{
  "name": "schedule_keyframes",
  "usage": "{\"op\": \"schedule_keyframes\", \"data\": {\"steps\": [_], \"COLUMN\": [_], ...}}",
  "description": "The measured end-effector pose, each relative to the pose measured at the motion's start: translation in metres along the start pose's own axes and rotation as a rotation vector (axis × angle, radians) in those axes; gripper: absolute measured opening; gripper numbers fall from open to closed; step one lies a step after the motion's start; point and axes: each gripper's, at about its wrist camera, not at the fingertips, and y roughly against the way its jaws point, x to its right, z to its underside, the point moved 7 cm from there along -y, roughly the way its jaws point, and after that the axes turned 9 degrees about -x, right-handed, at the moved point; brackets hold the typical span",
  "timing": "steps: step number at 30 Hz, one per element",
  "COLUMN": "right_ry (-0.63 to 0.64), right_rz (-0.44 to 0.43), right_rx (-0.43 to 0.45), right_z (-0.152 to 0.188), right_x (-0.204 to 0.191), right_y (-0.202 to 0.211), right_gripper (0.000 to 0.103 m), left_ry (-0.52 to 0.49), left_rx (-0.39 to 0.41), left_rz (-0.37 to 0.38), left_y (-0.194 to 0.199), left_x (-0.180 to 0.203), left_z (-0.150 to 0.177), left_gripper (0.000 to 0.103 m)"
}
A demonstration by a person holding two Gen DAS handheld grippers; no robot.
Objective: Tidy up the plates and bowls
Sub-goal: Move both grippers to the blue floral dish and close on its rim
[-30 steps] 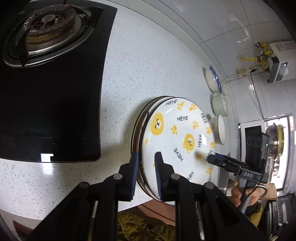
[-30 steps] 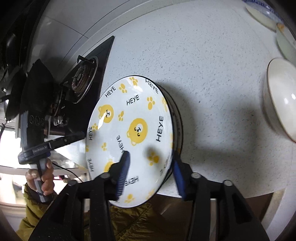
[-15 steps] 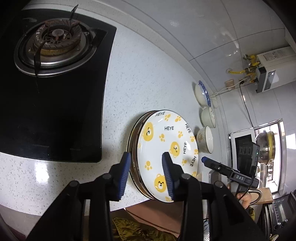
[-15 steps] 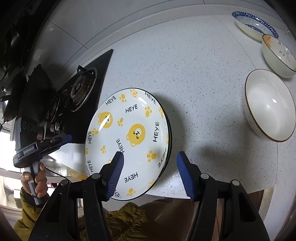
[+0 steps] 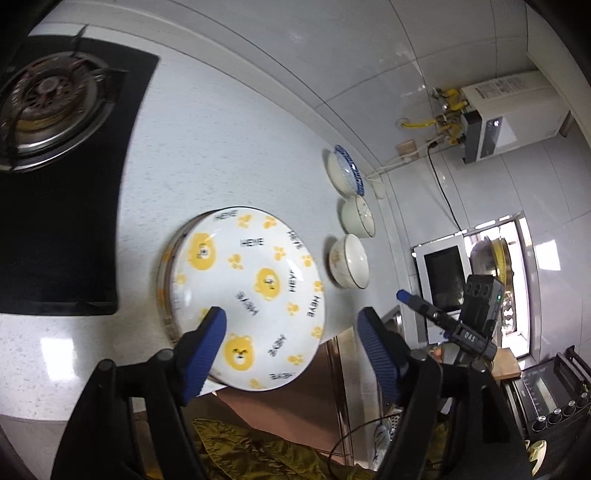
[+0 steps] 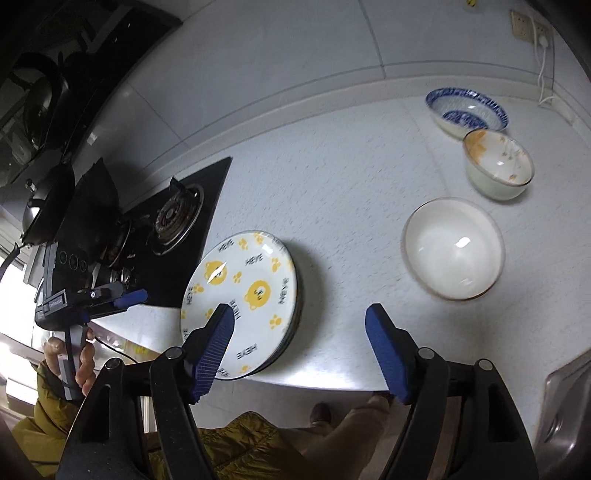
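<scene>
A stack of plates, the top one white with yellow bears and "HEYE" print point(image 5: 255, 295) point(image 6: 243, 295), lies on the white speckled counter point(image 6: 332, 192), overhanging its front edge. Three bowls stand in a row to its right: a plain white bowl point(image 6: 453, 248) point(image 5: 351, 266), a cream bowl with orange marks point(image 6: 498, 164) point(image 5: 358, 216), and a blue-patterned bowl point(image 6: 466, 109) point(image 5: 345, 175). My left gripper point(image 5: 291, 343) is open and empty, drawn back above the plates' near rim. My right gripper point(image 6: 299, 343) is open and empty, just right of the plates' near rim.
A black gas hob point(image 5: 55, 155) point(image 6: 170, 229) lies left of the plates. A steel sink corner point(image 6: 565, 413) sits at the far right. A tiled wall point(image 6: 295, 74) backs the counter. A socket with a white cable point(image 6: 532, 29) is on the wall.
Both grippers let go of the top plate, opened wide and pulled back. The plate now rests on the stack. More of the counter and all three bowls came into view.
</scene>
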Motion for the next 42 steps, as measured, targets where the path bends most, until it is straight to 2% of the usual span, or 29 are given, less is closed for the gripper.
{"op": "schedule_keyframes", "data": {"steps": [4, 10, 14, 18, 24, 29, 32, 37, 40, 42], "right_ry": [-0.004, -0.008, -0.007, -0.029, -0.068, -0.128, -0.152, -0.152, -0.152, -0.146], "right_rz": [0.004, 0.047, 0.068, 0.069, 0.056, 0.025, 0.018, 0.048, 0.057, 0.061], "right_rx": [0.039, 0.062, 0.072, 0.077, 0.026, -0.019, -0.044, -0.096, -0.12, -0.121], "right_z": [-0.023, -0.067, -0.106, -0.151, -0.214, -0.254, -0.266, -0.281, -0.289, -0.293], "right_x": [0.04, 0.113, 0.163, 0.213, 0.276, 0.317, 0.33, 0.347, 0.352, 0.353], "right_y": [0.022, 0.05, 0.066, 0.068, 0.035, -0.007, -0.029, -0.066, -0.082, -0.088], "right_gripper": [0.076, 0.078, 0.078, 0.081, 0.081, 0.081, 0.081, 0.081, 0.08, 0.076], "left_ry": [-0.053, -0.067, -0.113, -0.087, -0.025, 0.016, 0.045, 0.064, 0.073, 0.072], "left_rx": [-0.02, -0.075, -0.109, -0.111, -0.096, -0.088, -0.077, -0.092, -0.097, -0.112], "left_rz": [-0.06, -0.13, -0.203, -0.278, -0.36, -0.353, -0.353, -0.382, -0.408, -0.421], "left_y": [-0.028, -0.092, -0.145, -0.196, -0.254, -0.305, -0.339, -0.386, -0.405, -0.418], "left_x": [0.036, 0.081, 0.118, 0.14, 0.151, 0.15, 0.142, 0.127, 0.12, 0.116], "left_z": [-0.017, -0.054, -0.086, -0.13, -0.203, -0.261, -0.295, -0.328, -0.336, -0.34], "left_gripper": [0.079, 0.078, 0.079, 0.079, 0.079, 0.079, 0.078, 0.077, 0.074, 0.062]}}
